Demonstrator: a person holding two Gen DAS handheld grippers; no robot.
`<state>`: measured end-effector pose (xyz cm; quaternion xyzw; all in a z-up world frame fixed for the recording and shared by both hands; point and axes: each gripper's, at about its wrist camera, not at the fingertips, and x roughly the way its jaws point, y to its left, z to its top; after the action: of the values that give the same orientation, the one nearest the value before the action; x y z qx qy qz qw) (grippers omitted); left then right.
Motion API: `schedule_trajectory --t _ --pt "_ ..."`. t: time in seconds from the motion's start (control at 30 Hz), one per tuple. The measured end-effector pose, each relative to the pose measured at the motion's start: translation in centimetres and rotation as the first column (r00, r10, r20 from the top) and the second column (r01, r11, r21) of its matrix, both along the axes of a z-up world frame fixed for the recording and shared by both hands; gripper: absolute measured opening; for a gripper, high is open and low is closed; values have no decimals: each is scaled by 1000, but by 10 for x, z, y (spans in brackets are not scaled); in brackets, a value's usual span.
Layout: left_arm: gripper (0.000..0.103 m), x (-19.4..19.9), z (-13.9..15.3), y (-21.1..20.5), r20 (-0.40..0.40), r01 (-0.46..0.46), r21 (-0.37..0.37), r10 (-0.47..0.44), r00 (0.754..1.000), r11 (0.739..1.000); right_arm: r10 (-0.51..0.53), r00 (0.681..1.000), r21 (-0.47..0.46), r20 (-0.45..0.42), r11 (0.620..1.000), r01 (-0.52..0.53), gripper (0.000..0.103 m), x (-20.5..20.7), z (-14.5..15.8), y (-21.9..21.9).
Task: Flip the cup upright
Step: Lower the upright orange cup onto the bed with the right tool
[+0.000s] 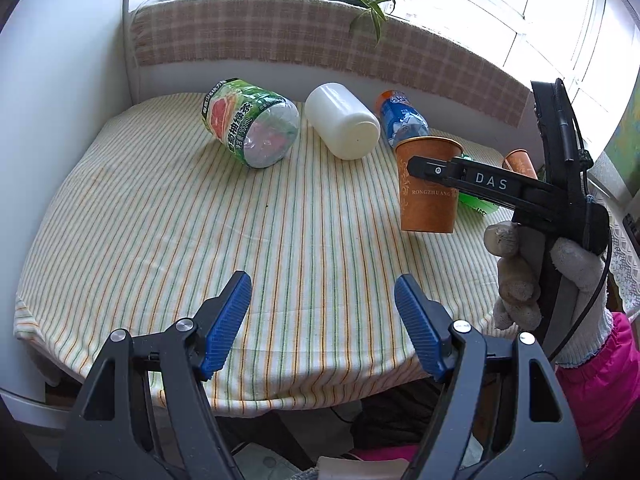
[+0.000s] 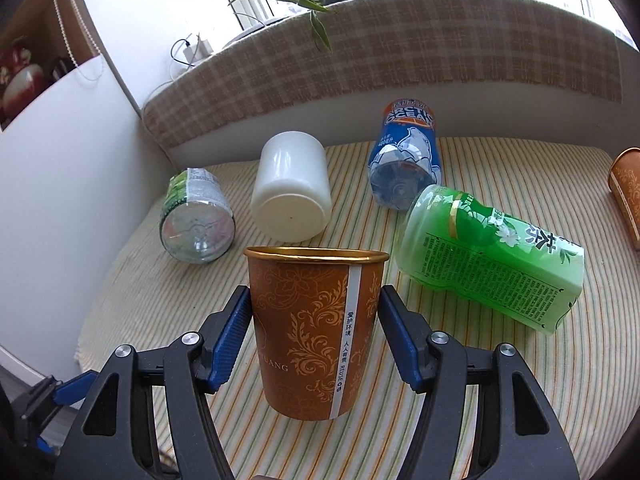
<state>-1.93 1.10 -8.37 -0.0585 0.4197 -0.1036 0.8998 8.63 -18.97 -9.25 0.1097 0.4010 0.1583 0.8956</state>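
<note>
An orange paper cup (image 2: 316, 332) with a gold rim stands upright, mouth up, between the blue pads of my right gripper (image 2: 314, 320). The pads press its sides, so the gripper is shut on it. In the left wrist view the same cup (image 1: 426, 204) shows at the right, its base at or just above the striped cloth, with the right gripper's black finger (image 1: 472, 178) across it. My left gripper (image 1: 323, 320) is open and empty over the near edge of the table.
Lying on the striped tablecloth (image 1: 200, 220): a green-label bottle (image 1: 252, 124), a white jar (image 1: 342, 120), a blue bottle (image 2: 404, 160), a green tea bottle (image 2: 492, 256). A second orange cup (image 2: 626, 192) is at the far right. A plaid-covered ledge (image 1: 320, 44) runs behind.
</note>
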Motion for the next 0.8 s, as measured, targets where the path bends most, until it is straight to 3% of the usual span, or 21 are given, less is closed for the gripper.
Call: schedule_trajectory --t 0.23,0.8 --pt "76 -1 0 2 1 -5 -2 5 1000 1000 -10 994 -92 110 996 20 64 0 1 12" --pt "76 -5 3 -2 16 6 0 -6 1000 1000 44 985 -165 168 986 -16 65 -48 -1 19"
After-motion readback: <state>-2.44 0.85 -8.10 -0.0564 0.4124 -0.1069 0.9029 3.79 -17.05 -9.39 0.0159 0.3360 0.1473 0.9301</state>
